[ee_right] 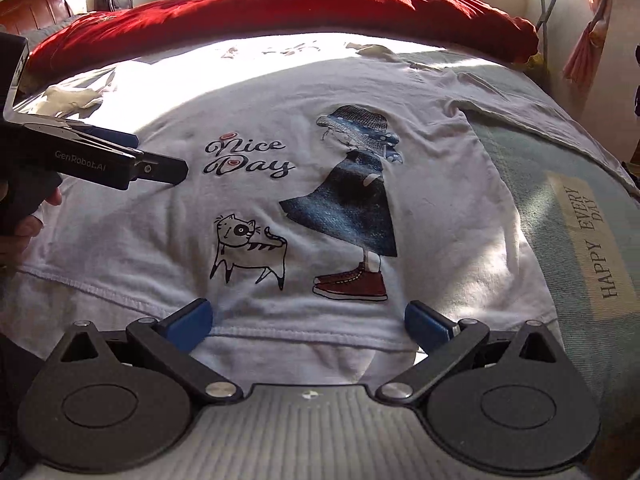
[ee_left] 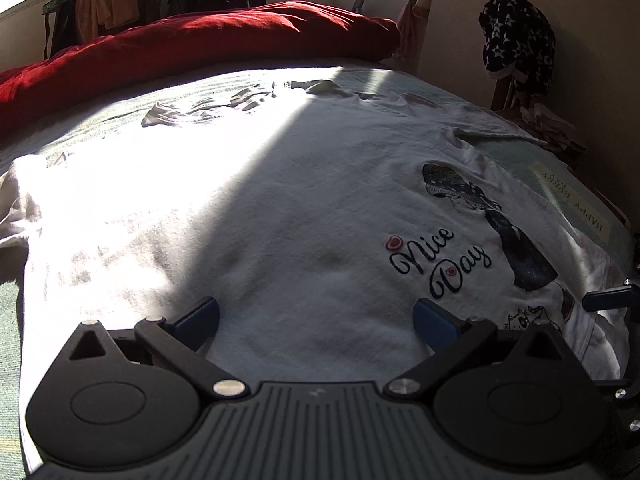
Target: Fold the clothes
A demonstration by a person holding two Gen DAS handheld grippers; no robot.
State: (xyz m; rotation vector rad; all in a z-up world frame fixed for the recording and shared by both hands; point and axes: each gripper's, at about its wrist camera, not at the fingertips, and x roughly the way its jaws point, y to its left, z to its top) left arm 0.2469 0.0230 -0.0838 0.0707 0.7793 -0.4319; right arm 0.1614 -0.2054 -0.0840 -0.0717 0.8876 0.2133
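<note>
Lying flat beneath both spread tools, left [ee_left: 316, 318] and right [ee_right: 308, 322], a white T-shirt [ee_right: 432, 184].

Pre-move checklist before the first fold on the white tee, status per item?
1. White T-shirt spread print-up on the bed: ok.
2. Left gripper open, holding nothing: ok.
3. Right gripper open over the hem: ok.
4. Far sleeve flat: not ok, wrinkled.
5. Red blanket off the shirt: ok.
6. Shirt's back layer smooth: cannot tell.
</note>
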